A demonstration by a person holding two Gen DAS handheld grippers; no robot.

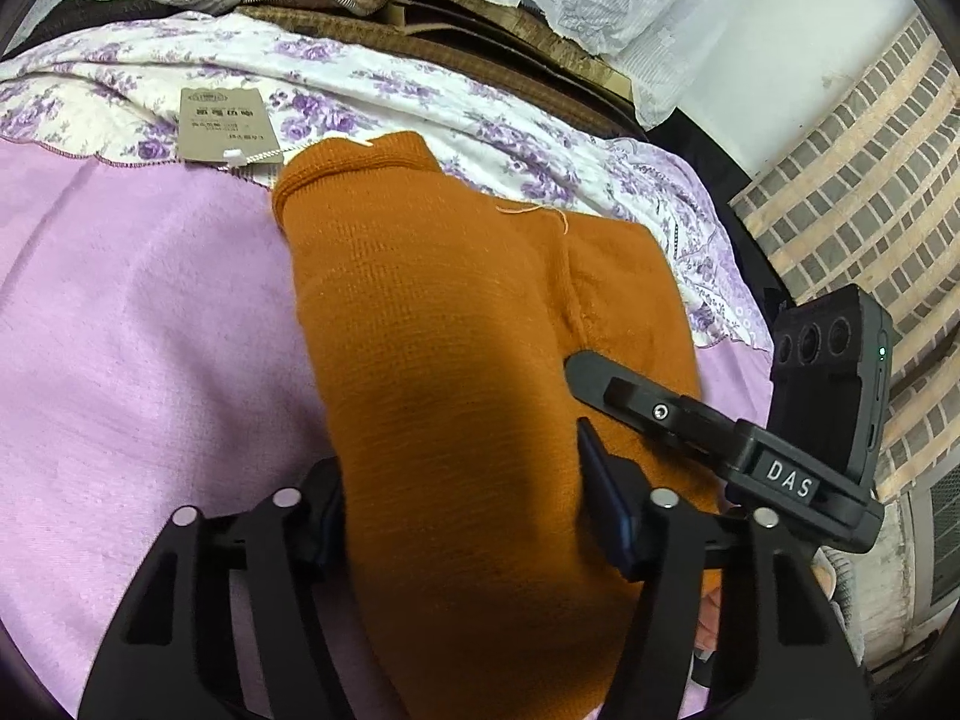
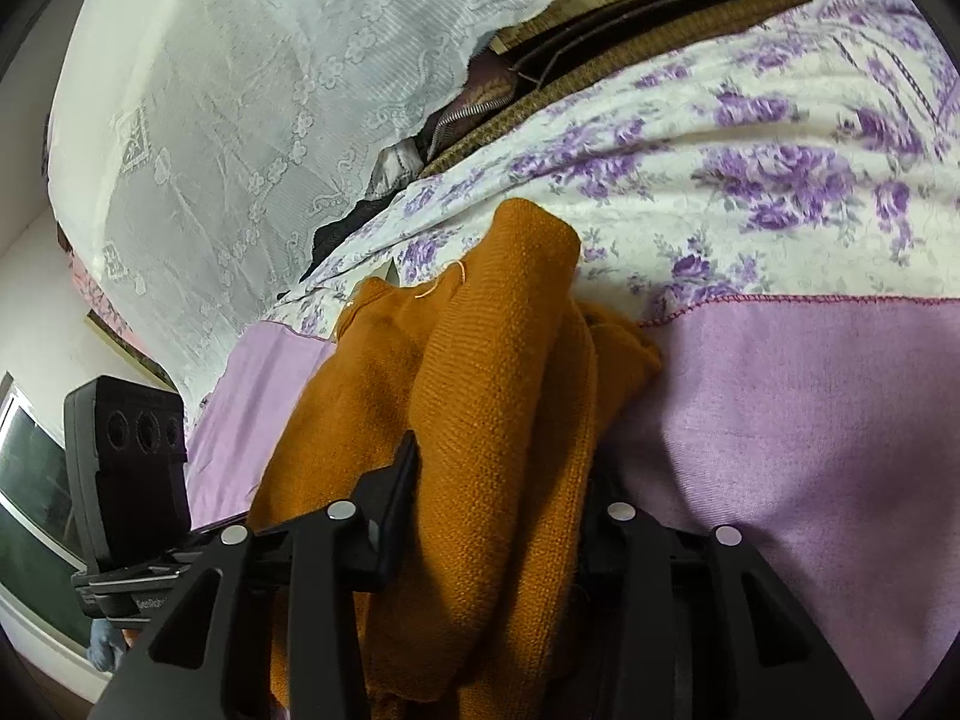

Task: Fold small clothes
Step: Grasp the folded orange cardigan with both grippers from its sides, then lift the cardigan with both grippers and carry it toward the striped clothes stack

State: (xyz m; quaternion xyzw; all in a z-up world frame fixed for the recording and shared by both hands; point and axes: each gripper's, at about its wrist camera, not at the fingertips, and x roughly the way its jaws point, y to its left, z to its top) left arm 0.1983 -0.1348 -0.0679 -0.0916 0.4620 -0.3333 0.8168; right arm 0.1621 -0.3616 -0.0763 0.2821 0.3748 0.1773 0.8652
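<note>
An orange knitted garment [image 1: 456, 324] lies on a lilac blanket [image 1: 132, 324] and drapes between both grippers. My left gripper [image 1: 462, 504] is shut on the near part of the garment; its fingers [image 1: 606, 498] press the cloth from both sides. In the right wrist view the same garment [image 2: 492, 396] is bunched in folds, and my right gripper [image 2: 498, 516] is shut on it. The right gripper's body [image 1: 720, 438] shows in the left wrist view, lying over the garment's right edge. A paper tag [image 1: 228, 126] hangs by a string from the garment's far end.
A white quilt with purple flowers [image 1: 420, 96] lies behind the blanket. Lace curtain [image 2: 240, 120] and brown woven mats [image 1: 480, 42] stand at the back. A brick-patterned wall [image 1: 870, 192] is at the right. The left gripper's body [image 2: 126, 468] shows at the left in the right wrist view.
</note>
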